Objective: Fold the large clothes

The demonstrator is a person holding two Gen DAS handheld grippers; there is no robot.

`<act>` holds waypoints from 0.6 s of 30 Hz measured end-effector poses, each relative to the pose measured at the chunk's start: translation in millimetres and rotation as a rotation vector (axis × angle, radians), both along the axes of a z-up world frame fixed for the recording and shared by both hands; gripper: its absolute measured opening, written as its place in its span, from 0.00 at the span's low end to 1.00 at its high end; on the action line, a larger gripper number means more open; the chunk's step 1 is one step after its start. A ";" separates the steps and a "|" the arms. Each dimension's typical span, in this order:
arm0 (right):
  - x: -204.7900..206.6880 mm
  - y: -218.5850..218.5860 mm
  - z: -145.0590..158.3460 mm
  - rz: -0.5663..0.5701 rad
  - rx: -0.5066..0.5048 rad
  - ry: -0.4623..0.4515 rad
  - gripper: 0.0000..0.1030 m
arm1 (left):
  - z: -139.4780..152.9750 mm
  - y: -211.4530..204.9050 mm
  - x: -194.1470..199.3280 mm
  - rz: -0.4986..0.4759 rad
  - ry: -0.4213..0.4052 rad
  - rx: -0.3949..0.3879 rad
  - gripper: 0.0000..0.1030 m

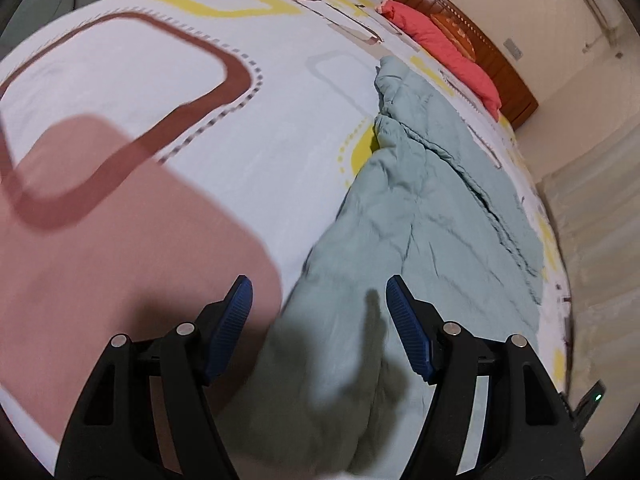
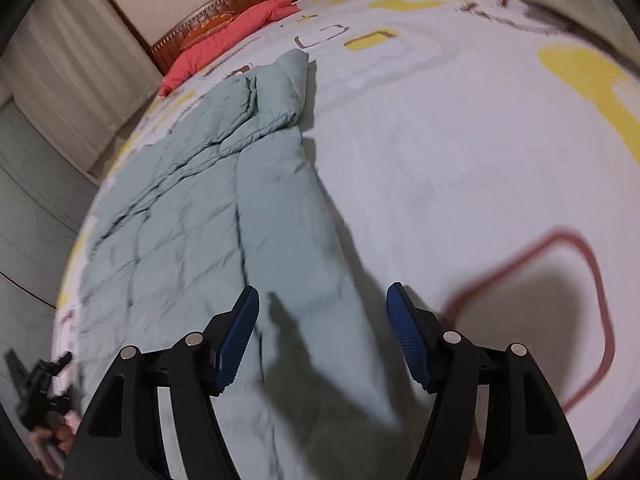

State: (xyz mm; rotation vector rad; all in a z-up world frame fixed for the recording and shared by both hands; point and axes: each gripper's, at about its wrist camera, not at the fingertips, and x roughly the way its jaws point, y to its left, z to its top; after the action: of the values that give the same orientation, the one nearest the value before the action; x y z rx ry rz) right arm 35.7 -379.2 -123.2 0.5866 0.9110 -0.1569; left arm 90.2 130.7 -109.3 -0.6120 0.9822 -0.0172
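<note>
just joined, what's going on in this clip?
A person holds a tool in each hand over a bed with a patterned sheet. A pale green quilt, partly folded lengthwise, lies along one side. The left tool and right tool are both open above its near end, gripping nothing.

Pale mint-green quilt (image 1: 432, 216), stitched in squares. White bedsheet (image 1: 280, 128) printed with rounded rectangles: brown outlines with dashed edging, yellow ones, grey ones, plus one solid dusty-pink block. Coral-red pillow (image 1: 440, 48) against a reddish-brown wooden headboard (image 1: 500, 68). Cream walls and curtains. Black gripper frames, with dark blue ribbed pads (image 2: 408, 344) on the jaws.
</note>
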 end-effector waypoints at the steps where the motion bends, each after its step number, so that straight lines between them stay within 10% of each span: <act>1: -6.8 -1.3 -0.3 -0.005 0.021 -0.007 0.64 | -2.2 3.0 -8.4 0.014 0.005 -0.036 0.67; 18: -68.3 6.8 -12.1 -0.034 0.283 -0.133 0.64 | -13.4 -15.6 -64.7 0.060 -0.018 -0.277 0.67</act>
State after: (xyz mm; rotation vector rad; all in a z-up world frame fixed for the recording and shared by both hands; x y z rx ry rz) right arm -32.6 -372.5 -135.2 0.8655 0.7997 -0.0176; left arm 25.5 115.1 -122.8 -0.8940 0.9504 -0.1065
